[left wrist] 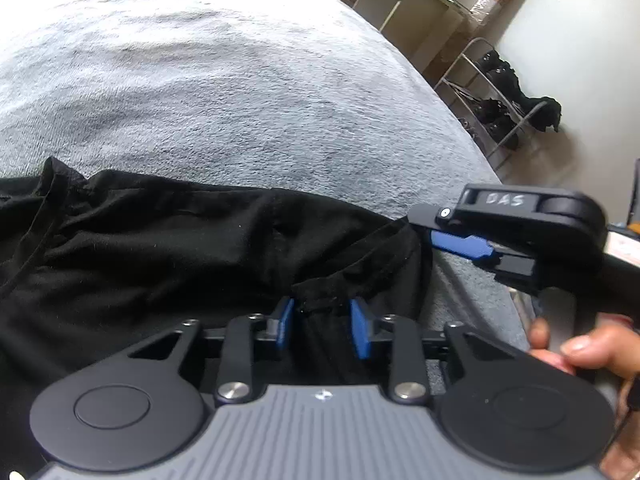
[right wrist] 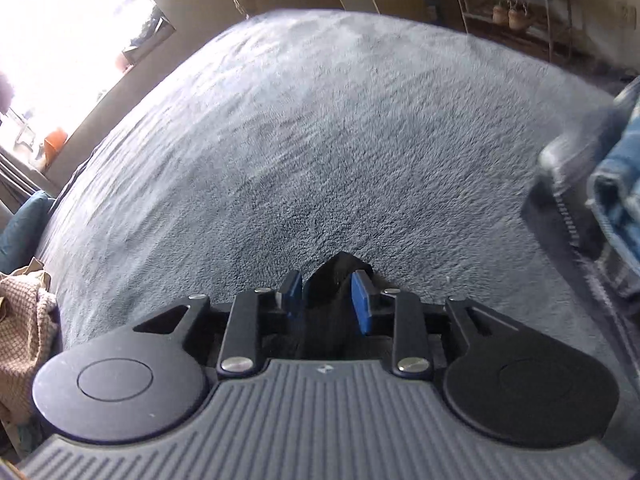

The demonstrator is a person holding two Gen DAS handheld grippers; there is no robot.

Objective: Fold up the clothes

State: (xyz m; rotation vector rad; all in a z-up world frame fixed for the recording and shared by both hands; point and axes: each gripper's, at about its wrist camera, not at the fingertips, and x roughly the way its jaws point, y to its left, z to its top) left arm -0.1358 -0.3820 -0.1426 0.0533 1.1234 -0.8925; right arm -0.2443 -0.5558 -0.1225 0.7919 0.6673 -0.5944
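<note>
grey fleece bed (left wrist: 240,80) | black garment (left wrist: 160,248) | left tongs (left wrist: 322,322) and right tongs (right wrist: 326,300) apart, cloth between | step: regrasp edge; next: pinch, carry fold over

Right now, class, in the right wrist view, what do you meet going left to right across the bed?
Pink knitted cloth → grey blanket → black garment between the right hand-held gripper pads → folded jeans.

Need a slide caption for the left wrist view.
Left gripper straddles a bunched edge of the black garment on the grey blanket; right gripper alongside.
</note>
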